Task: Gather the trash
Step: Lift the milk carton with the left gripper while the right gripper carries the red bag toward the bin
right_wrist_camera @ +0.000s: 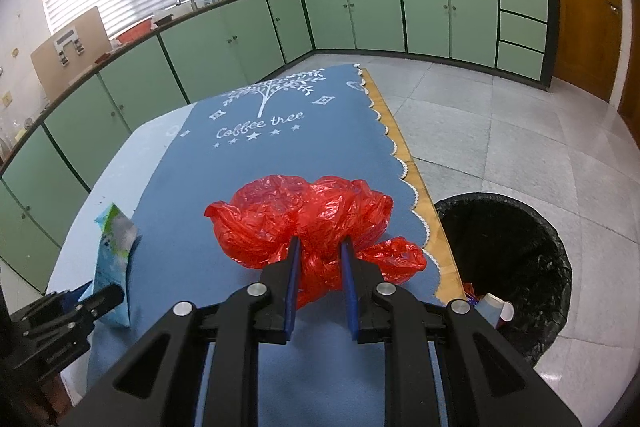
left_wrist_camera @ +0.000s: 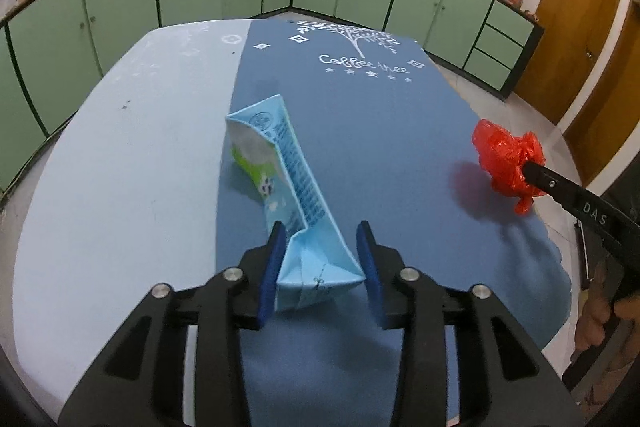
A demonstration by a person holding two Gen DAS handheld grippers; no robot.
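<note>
A crushed light-blue milk carton [left_wrist_camera: 280, 179] lies on the blue tablecloth [left_wrist_camera: 380, 115], its folded end between the blue pads of my left gripper [left_wrist_camera: 322, 243]. The jaws touch its sides and grip it. The carton also shows at the left in the right wrist view [right_wrist_camera: 114, 247]. My right gripper [right_wrist_camera: 320, 247] is shut on a crumpled red plastic bag [right_wrist_camera: 304, 215] near the table's right edge. The bag [left_wrist_camera: 506, 157] and the right gripper's fingers [left_wrist_camera: 560, 187] show at the right of the left wrist view.
A black-lined trash bin [right_wrist_camera: 516, 267] stands on the tiled floor just right of the table, with a paper cup [right_wrist_camera: 494, 307] and other rubbish inside. Green kitchen cabinets [right_wrist_camera: 360, 15] run along the far walls. A wooden door [left_wrist_camera: 576, 39] is at the right.
</note>
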